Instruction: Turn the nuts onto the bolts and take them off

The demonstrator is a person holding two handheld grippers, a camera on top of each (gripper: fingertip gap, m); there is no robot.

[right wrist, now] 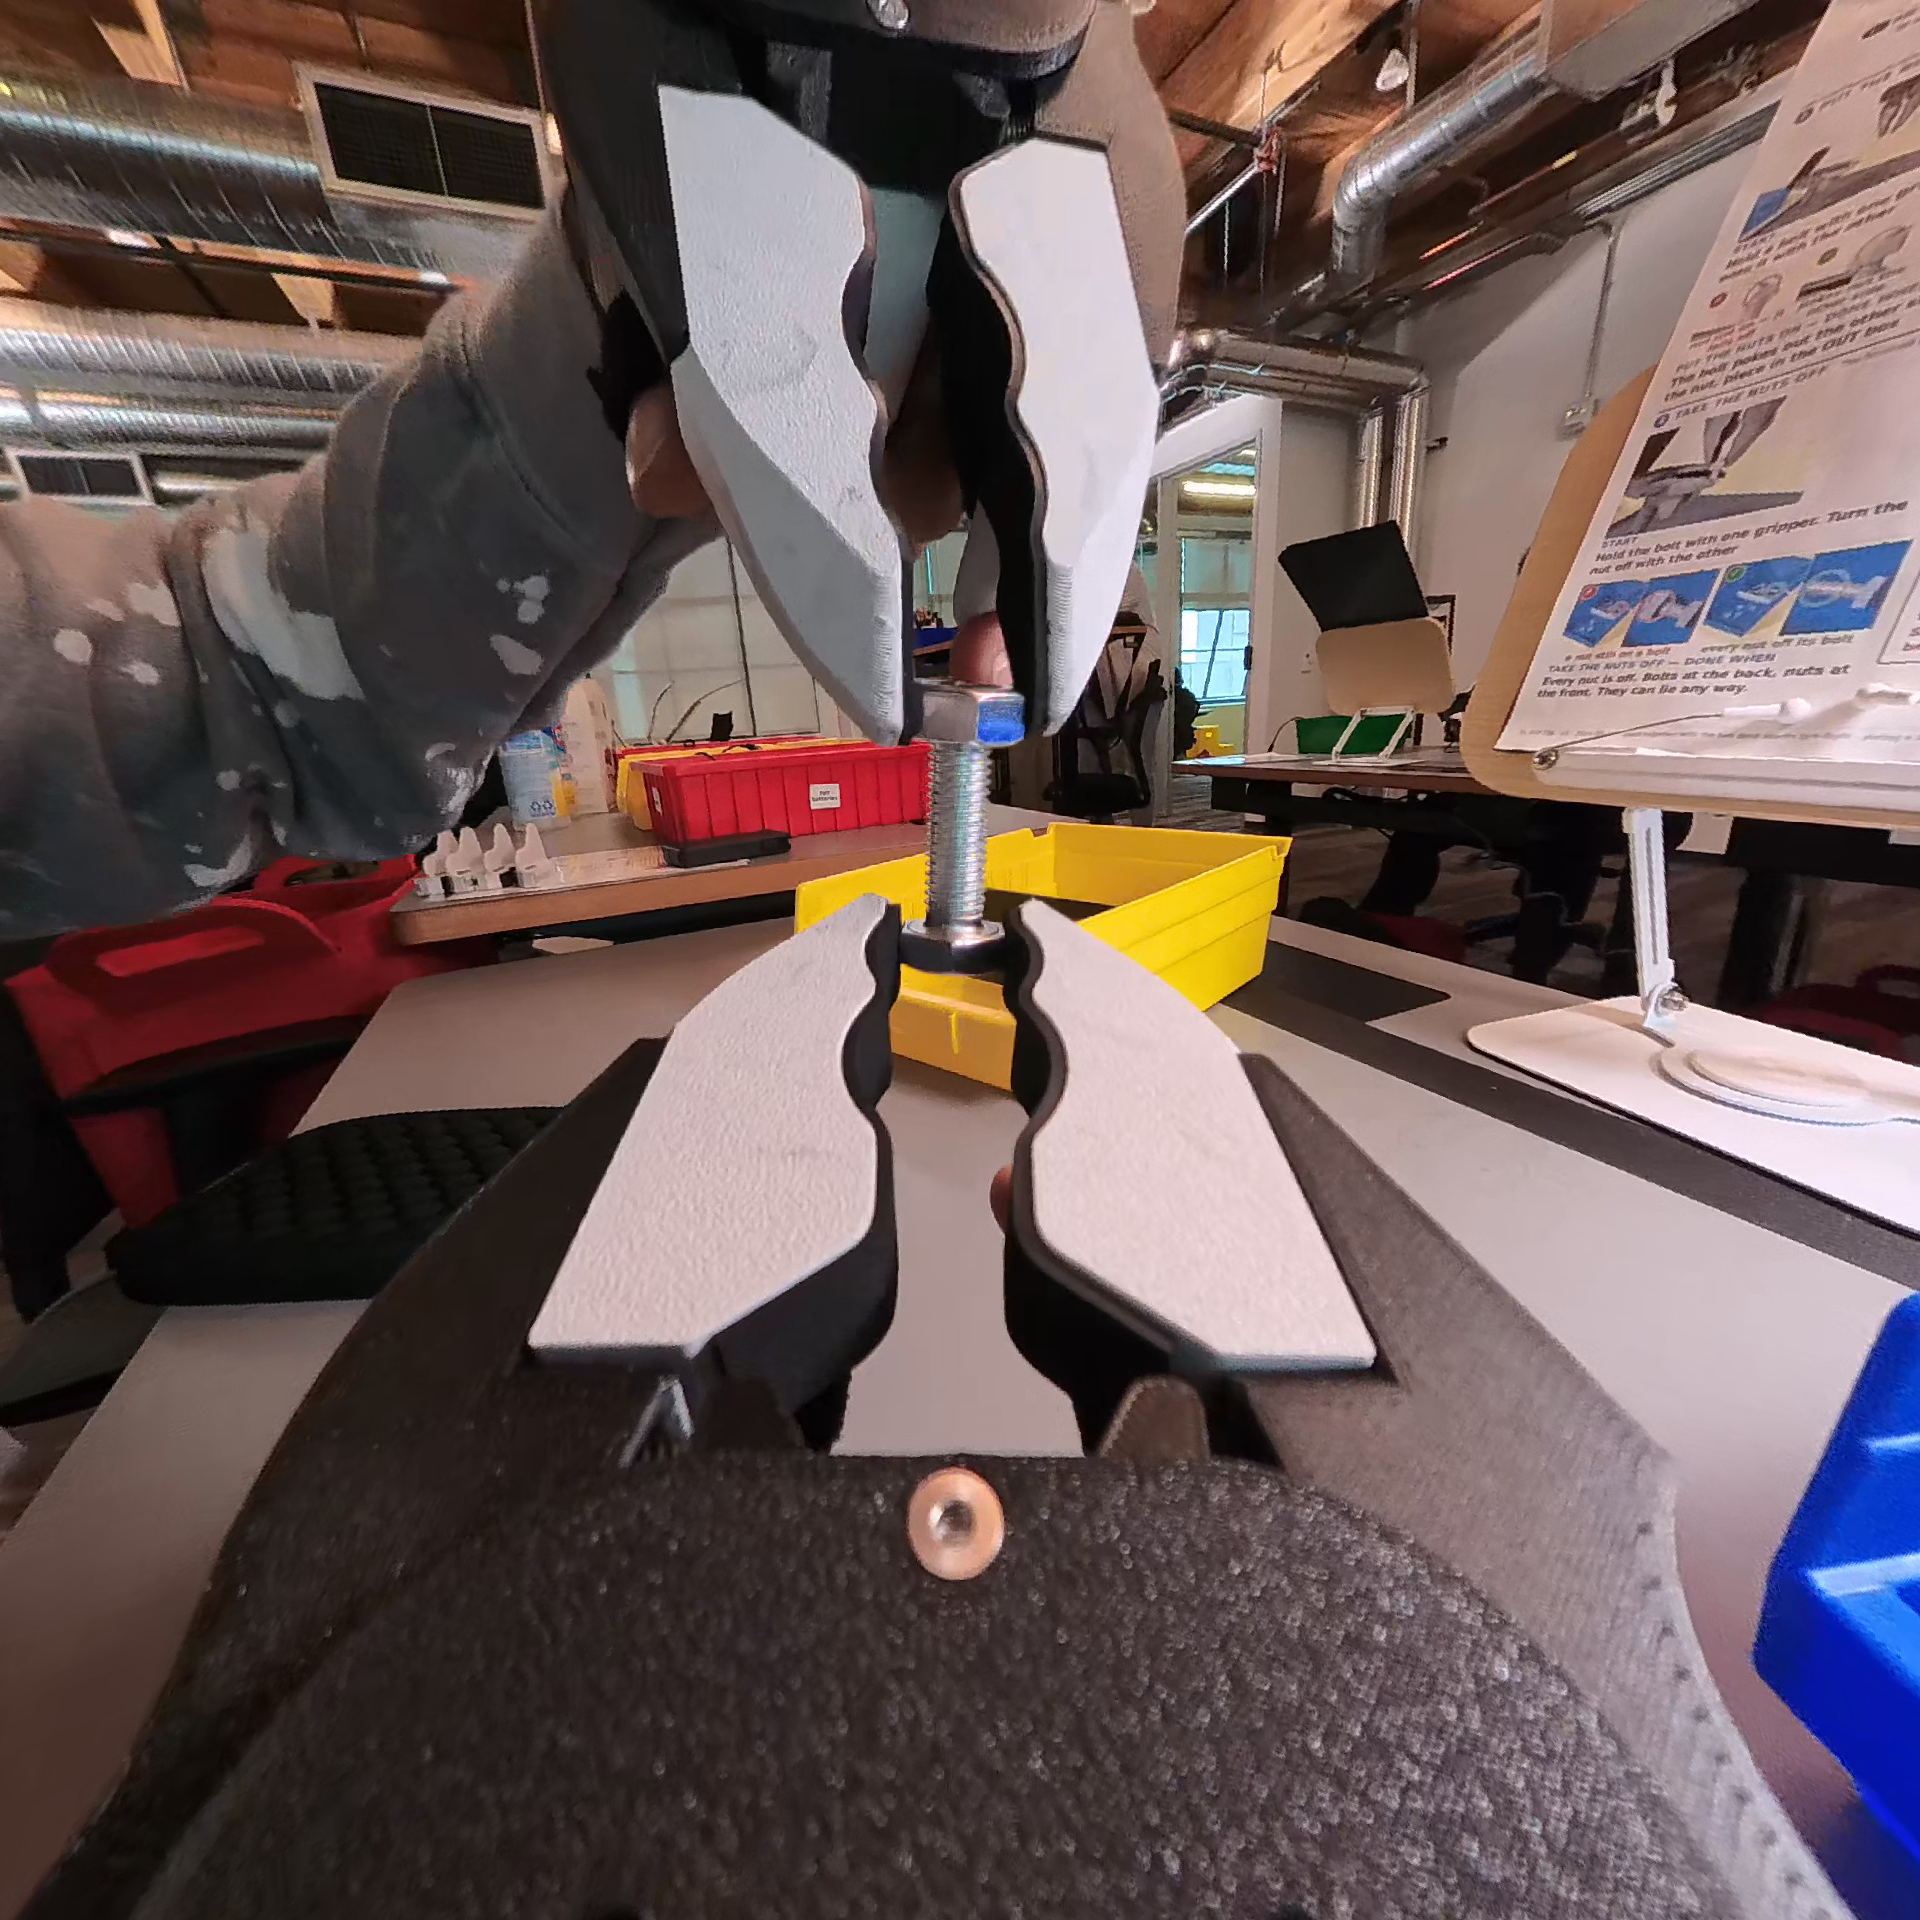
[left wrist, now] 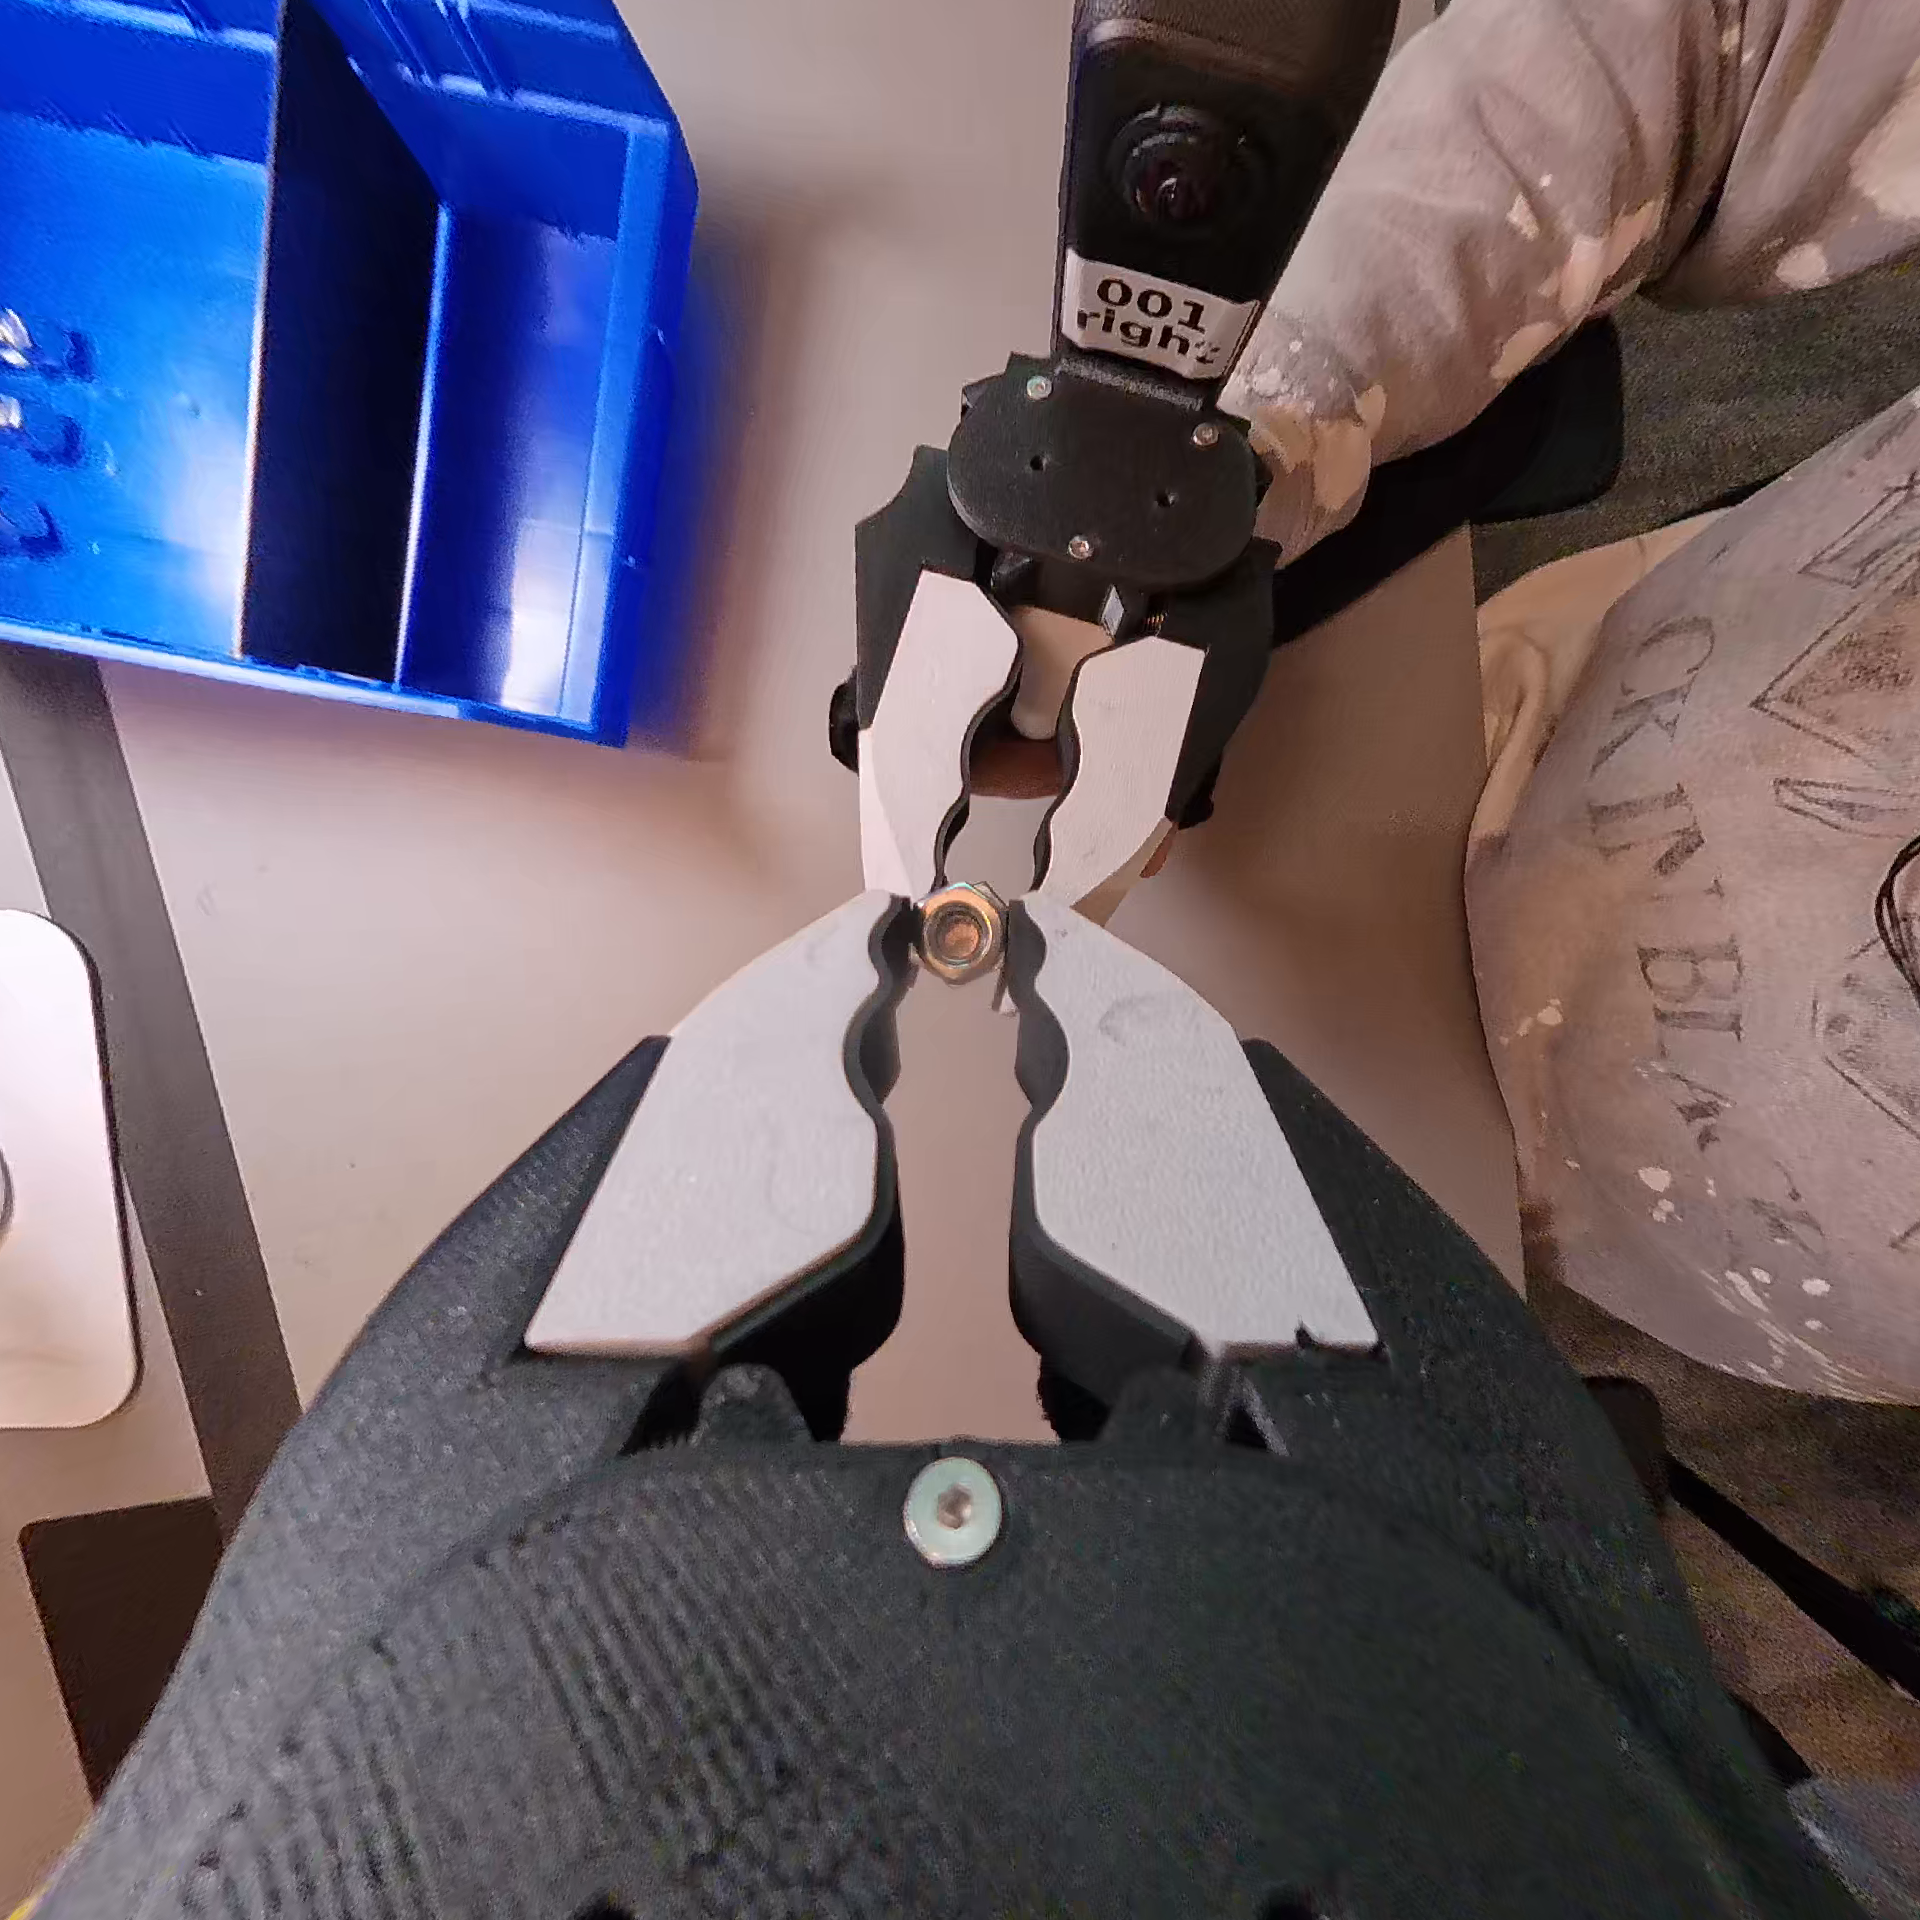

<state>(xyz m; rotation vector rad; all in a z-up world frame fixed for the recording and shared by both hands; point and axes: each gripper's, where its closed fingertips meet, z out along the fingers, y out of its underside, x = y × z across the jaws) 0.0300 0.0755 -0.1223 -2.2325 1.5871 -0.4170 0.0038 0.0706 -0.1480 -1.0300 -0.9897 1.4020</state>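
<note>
Writing shows in three places, none repeated here: a white label with black print on the black body of the right gripper (right wrist: 951,935), a printed instruction sheet (right wrist: 1714,499) with small pictures clipped to a pale wooden board on a white stand, and a small white sticker on a red plastic bin (right wrist: 790,795) on another table behind.

There is one silver threaded steel bolt (right wrist: 958,831). It is held upright in the air above the light grey table (right wrist: 1507,1330), near the edge closest to the person, with one gripper at each end.

The left gripper (left wrist: 954,935) comes down from above. Its two grey fingers pinch the silver hexagonal piece (left wrist: 954,940) at the top of the bolt. This piece has a round centre and seems to be the nut.

The right gripper reaches in level, its jaws closed on the dark hexagonal end (right wrist: 951,951) at the bottom of the thread.

One yellow plastic bin (right wrist: 1143,914) sits towards the far edge of the table, behind the bolt. One blue plastic bin (left wrist: 447,364) with dividers sits on the table to the right gripper's right. A few small shiny parts in it are too blurred to count.

The person's paint-spattered grey sleeve (right wrist: 312,623) leads to the left gripper.
</note>
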